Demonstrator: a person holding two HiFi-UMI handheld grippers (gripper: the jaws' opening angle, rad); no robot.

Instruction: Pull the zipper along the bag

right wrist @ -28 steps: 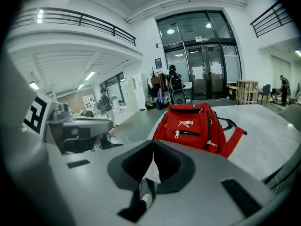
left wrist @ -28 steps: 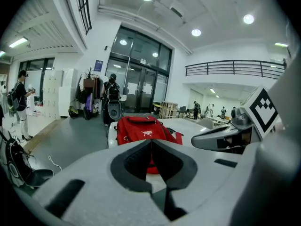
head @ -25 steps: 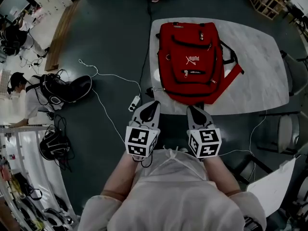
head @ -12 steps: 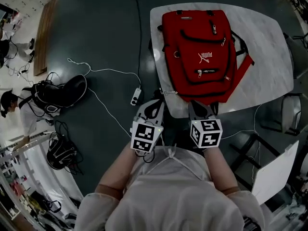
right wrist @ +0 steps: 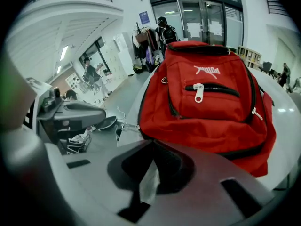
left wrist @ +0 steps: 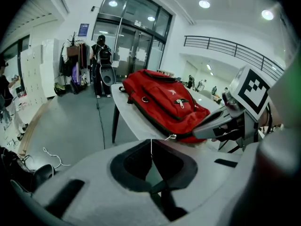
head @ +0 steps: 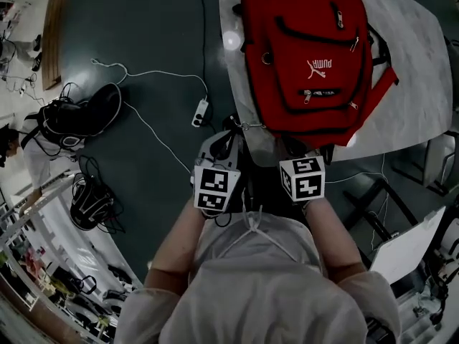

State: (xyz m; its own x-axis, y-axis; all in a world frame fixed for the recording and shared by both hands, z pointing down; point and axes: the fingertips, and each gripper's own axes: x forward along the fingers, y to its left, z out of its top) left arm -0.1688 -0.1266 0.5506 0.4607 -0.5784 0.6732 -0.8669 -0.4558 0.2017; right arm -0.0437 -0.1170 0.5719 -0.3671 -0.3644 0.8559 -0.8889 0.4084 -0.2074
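Note:
A red backpack [head: 312,56] lies flat on the white table [head: 416,113], its front pocket up. A metal zipper pull [head: 247,125] sticks out at the bag's near left corner and also shows as a small silver pull [left wrist: 173,136] in the left gripper view. The front pocket's pull [right wrist: 199,92] lies mid-bag. My left gripper [head: 228,140] hovers at the table's near edge just short of that corner, jaws shut and empty. The right gripper [head: 294,149] sits beside it over the bag's bottom edge, jaws together with nothing in them.
A power strip [head: 200,112] with white cable lies on the dark floor left of the table. Black bags [head: 82,117] and another dark bundle [head: 90,205] lie further left. Chair frames [head: 391,199] stand right of the table. A person [left wrist: 100,60] stands by the glass doors.
Both grippers have moved forward to the table's near edge, and the backpack now sits closer and larger in the head view. Both jaws stay shut.

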